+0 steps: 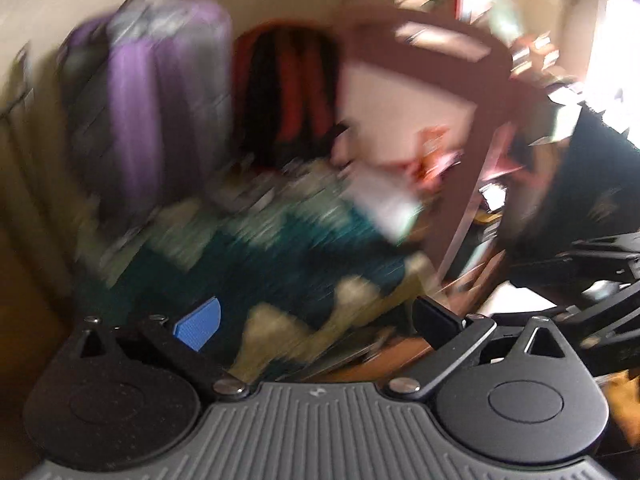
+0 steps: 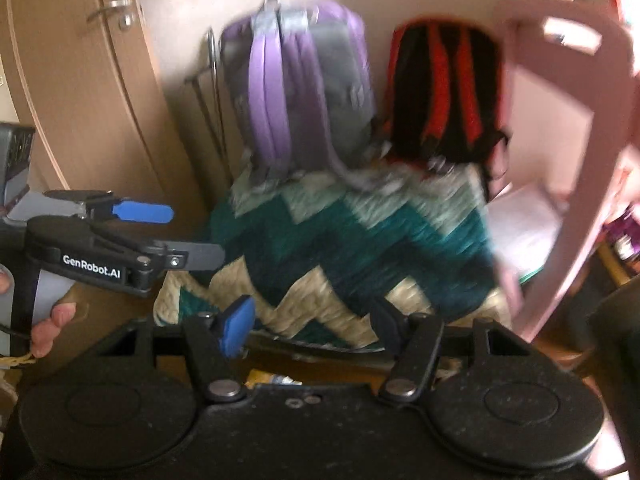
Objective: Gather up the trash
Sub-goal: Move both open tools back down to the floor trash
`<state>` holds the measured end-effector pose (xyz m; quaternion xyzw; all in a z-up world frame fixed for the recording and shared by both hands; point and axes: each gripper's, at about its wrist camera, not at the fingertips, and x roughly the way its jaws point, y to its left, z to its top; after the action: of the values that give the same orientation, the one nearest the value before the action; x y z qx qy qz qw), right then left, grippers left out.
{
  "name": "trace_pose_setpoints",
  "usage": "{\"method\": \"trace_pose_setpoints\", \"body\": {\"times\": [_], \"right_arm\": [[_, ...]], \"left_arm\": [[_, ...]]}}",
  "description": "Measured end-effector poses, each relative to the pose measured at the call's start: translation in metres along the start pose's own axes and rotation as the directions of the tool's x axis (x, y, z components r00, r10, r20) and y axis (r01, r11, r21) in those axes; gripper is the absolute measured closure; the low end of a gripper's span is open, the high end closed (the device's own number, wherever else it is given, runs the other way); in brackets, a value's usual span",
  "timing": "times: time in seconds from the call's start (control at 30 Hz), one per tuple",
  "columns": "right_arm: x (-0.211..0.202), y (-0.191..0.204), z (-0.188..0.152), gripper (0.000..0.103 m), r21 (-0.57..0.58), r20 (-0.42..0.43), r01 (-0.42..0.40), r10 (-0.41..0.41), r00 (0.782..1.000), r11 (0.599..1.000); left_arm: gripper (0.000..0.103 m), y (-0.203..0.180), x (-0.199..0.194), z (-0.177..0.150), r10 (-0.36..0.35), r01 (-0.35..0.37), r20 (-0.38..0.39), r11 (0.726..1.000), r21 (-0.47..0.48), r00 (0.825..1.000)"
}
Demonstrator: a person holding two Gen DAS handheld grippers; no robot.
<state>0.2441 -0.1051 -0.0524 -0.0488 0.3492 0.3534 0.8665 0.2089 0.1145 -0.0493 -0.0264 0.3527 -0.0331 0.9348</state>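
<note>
Hovering: left gripper point(image 1: 316, 316), jaws spread wide, nothing between them
Right gripper point(image 2: 312, 324): jaws apart, empty
Below: zigzag blanket point(image 2: 360, 248)
Behind: purple backpack point(image 2: 296, 92), red backpack point(image 2: 444, 92)

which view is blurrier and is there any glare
Left wrist view: heavy motion smear over the purple backpack and chair, with blown-out white glare at the top right. Right wrist view: milder blur, the backpacks and zigzag blanket readable, no glare; both bend at the edges.
</note>
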Motion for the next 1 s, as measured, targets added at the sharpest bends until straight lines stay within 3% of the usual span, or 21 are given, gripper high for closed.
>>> {"method": "trace_pose_setpoints", "body": {"times": [0.13, 0.3, 0.43, 0.63, 0.87, 1.0], "right_arm": [[0.078, 0.014, -0.025, 0.040, -0.010, -0.088, -0.032, 0.031, 0.996, 0.999], [0.164, 0.034, -0.068, 0.039, -0.089, -0.238, -0.102, 0.079, 0.968, 0.991], [0.231, 0.050, -0.108, 0.040, -0.118, -0.380, -0.150, 0.094, 0.920, 0.982], [0.315, 0.073, -0.167, 0.040, -0.197, -0.519, -0.232, 0.099, 0.849, 0.953], [0.389, 0.090, -0.238, 0.040, -0.307, -0.644, -0.349, 0.076, 0.761, 0.885], [0.421, 0.093, -0.273, 0.041, -0.365, -0.680, -0.378, 0.033, 0.732, 0.851]], "left_arm": [[0.000, 0.056, 0.041, -0.043, 0.051, -0.052, -0.062, 0.998, -0.025, 0.997], [0.000, 0.093, 0.095, -0.096, 0.052, -0.041, -0.142, 0.996, 0.075, 0.989], [0.000, 0.115, 0.142, -0.135, 0.050, -0.034, -0.208, 0.996, 0.080, 0.977], [0.000, 0.138, 0.215, -0.193, 0.047, -0.008, -0.303, 0.992, 0.129, 0.952], [0.000, 0.164, 0.298, -0.249, 0.018, 0.034, -0.423, 0.993, 0.116, 0.906], [0.000, 0.167, 0.332, -0.277, 0.009, 0.075, -0.480, 0.985, 0.155, 0.877]]}}
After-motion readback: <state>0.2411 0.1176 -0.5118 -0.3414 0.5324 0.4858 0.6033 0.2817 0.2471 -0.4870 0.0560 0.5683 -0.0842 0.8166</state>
